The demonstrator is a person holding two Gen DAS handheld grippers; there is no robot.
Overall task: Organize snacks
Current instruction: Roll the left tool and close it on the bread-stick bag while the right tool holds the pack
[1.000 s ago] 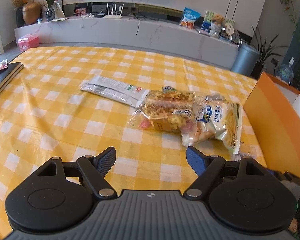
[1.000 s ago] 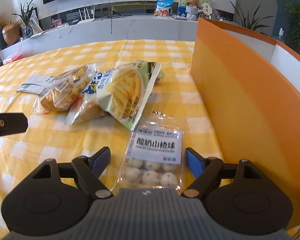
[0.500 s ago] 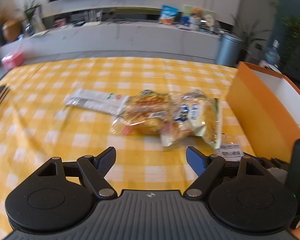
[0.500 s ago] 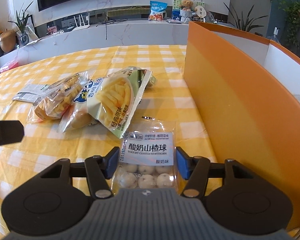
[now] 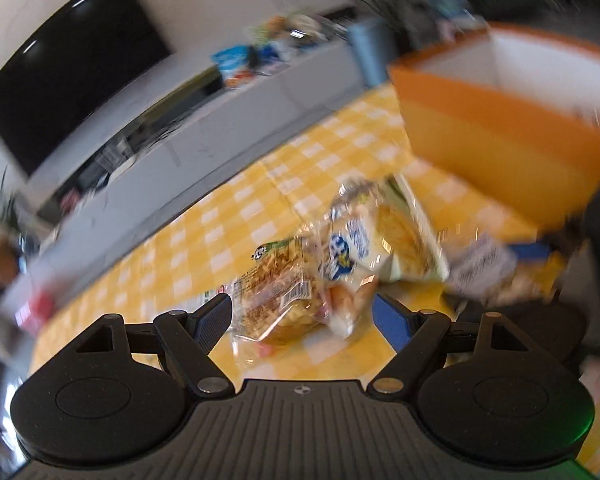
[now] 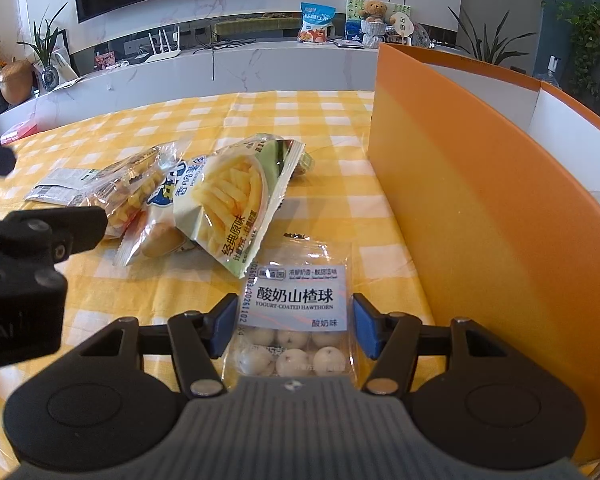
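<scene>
My right gripper [image 6: 294,322] is shut on the clear pack of yogurt-coated hawthorn balls [image 6: 294,320], its blue pads against both sides, just left of the orange box [image 6: 480,216]. A potato-stick bag [image 6: 236,204], a bread pack [image 6: 156,240] and a clear snack pack [image 6: 128,196] lie in a heap beyond it. My left gripper [image 5: 302,318] is open and empty, tilted, with the clear snack pack [image 5: 276,300] between its fingers' line. The left view is blurred. The left gripper also shows at the left in the right wrist view [image 6: 32,248].
The yellow checked tablecloth [image 6: 260,120] covers the table. A flat silver packet [image 6: 56,188] lies at the far left of the heap. The orange box [image 5: 500,132] has a white inside. A white TV counter [image 6: 220,68] stands behind.
My right gripper has closed onto the hawthorn ball pack and lifted it slightly. My left gripper has swung right and tilted, nearer the snack heap, still open.
</scene>
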